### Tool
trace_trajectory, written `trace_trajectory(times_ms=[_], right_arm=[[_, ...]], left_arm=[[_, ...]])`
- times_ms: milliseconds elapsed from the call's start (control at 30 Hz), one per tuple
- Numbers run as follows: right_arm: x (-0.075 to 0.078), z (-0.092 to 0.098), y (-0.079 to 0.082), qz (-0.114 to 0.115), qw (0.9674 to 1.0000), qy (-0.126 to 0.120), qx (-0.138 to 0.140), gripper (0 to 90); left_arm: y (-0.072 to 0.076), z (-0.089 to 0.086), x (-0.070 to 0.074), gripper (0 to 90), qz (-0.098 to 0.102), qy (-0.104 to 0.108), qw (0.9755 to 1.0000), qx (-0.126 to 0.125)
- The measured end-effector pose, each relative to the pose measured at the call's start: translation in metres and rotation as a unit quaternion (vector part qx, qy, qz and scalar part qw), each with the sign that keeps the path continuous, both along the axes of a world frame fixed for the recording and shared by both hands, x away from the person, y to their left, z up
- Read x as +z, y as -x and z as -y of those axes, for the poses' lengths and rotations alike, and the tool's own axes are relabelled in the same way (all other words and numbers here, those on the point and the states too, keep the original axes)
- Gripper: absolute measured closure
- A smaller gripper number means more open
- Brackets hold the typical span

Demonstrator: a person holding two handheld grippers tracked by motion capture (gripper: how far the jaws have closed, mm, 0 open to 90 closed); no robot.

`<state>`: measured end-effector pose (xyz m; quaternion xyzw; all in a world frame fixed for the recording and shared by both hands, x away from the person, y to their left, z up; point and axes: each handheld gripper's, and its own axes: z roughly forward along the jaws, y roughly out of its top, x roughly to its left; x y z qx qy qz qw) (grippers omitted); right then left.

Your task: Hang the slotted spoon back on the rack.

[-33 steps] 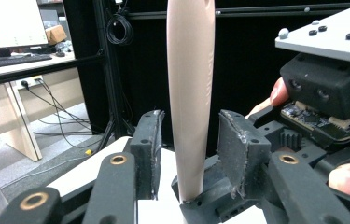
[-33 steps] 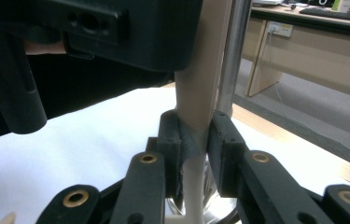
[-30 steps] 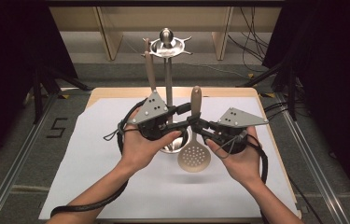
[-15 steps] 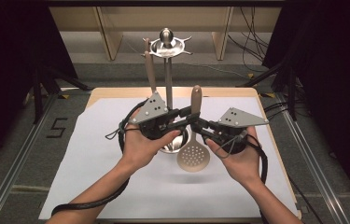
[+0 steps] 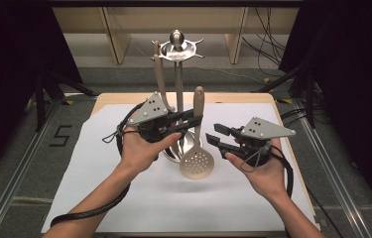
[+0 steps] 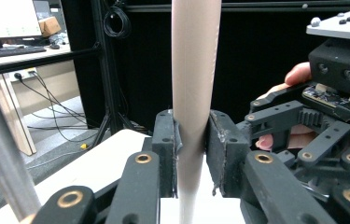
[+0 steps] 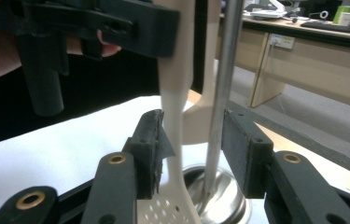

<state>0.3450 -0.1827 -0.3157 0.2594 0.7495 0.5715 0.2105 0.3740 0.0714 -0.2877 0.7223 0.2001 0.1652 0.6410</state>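
A beige slotted skimmer (image 5: 197,162) stands upright with its head down, beside the steel utensil stand (image 5: 178,87). My left gripper (image 5: 193,119) is shut on the skimmer's handle (image 6: 195,56); its pads (image 6: 219,140) press both sides, having closed within the last second. My right gripper (image 5: 214,135) sits just right of the skimmer, open, its jaws having just been opening with nothing gripped. In the right gripper view the open right gripper (image 7: 196,144) frames the handle (image 7: 175,116) and the stand's pole (image 7: 219,116) farther off.
A second beige-handled utensil (image 5: 159,74) hangs from the stand's top ring (image 5: 176,48). The stand's round steel base (image 7: 219,200) rests on white paper (image 5: 99,163) over the table. Dark frames and rails flank both sides.
The right gripper's jaws, shut on the skimmer's handle before, have opened and let it go. The left gripper's jaws have closed onto the handle. Both hands stayed nearly in place.
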Motion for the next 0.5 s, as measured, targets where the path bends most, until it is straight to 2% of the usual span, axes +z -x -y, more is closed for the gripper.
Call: trace_trajectory(times_ms=[67,100,133,167,233,500], right_arm=[[-0.001,0.004,0.001,-0.006,1.0000,-0.003,-0.005,58.8],[-0.002,0.007,-0.001,0.004,1.0000,0.003,-0.007,58.8],[-0.003,0.009,-0.001,0.003,0.9999,-0.001,-0.010,58.7],[-0.003,0.011,0.001,-0.009,0.9998,-0.001,-0.015,58.8],[-0.005,0.015,0.000,-0.018,0.9997,-0.004,-0.013,58.7],[-0.013,0.030,-0.002,-0.030,0.9990,-0.007,-0.034,58.7]], left_arm=[[-0.001,-0.002,0.001,73.4,0.001,0.001,1.0000,0.002],[-0.001,-0.003,0.001,73.4,-0.001,0.004,1.0000,0.003],[-0.001,-0.004,0.001,73.4,0.002,0.002,1.0000,0.004],[-0.002,-0.005,0.002,73.4,0.003,0.001,1.0000,0.005],[-0.002,-0.007,0.003,73.4,0.003,0.001,1.0000,0.007],[-0.005,-0.014,0.005,73.4,0.008,0.000,0.9999,0.014]])
